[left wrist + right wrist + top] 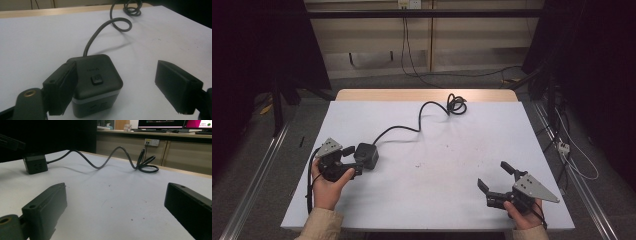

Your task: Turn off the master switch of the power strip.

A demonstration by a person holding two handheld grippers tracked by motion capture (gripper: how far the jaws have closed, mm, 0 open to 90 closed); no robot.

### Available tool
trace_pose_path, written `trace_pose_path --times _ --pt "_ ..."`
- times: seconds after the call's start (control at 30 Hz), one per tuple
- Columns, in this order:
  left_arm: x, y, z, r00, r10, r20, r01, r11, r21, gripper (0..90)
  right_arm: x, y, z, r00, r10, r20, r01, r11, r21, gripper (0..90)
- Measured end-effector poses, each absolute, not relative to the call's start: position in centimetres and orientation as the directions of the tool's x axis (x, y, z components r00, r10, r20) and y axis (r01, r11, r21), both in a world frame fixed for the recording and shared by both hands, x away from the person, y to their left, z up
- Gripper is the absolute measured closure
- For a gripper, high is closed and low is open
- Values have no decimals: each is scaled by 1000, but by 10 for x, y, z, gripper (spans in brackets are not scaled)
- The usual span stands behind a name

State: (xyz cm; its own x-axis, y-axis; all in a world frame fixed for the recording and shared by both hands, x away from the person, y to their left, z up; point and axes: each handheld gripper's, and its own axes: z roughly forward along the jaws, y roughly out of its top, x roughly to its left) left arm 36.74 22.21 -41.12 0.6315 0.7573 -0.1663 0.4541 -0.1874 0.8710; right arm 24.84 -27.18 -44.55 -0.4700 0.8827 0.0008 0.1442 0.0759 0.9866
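A black cube-shaped power socket (367,155) sits on the white table (437,200) at the left, with a button on its top face (97,79). Its black cable (412,127) snakes back to a coil (456,104) near the far edge. My left gripper (354,161) is open around the cube (96,82): one jaw rests against the cube's side, the other stands well apart from it. My right gripper (493,175) is open over bare table at the front right, with nothing between its jaws. From there the cube (35,163) and coil (147,163) lie far off.
A strip of wooden tabletop (427,94) shows beyond the white cover. Cables (572,160) and a plug strip (564,147) lie on the floor to the right. A wall outlet (151,142) and a desk with monitors (162,123) stand behind the table.
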Motion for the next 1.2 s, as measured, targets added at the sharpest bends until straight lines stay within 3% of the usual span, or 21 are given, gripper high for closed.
trace_pose_path --times 0.4,1.2 --pt "360 225 -409 667 725 -171 430 -187 883 122 248 -272 -445 -469 883 0 143 76 987 38" --pt "353 235 -409 698 693 -183 412 -179 893 96 247 -274 -445 -464 886 5 144 70 987 38"
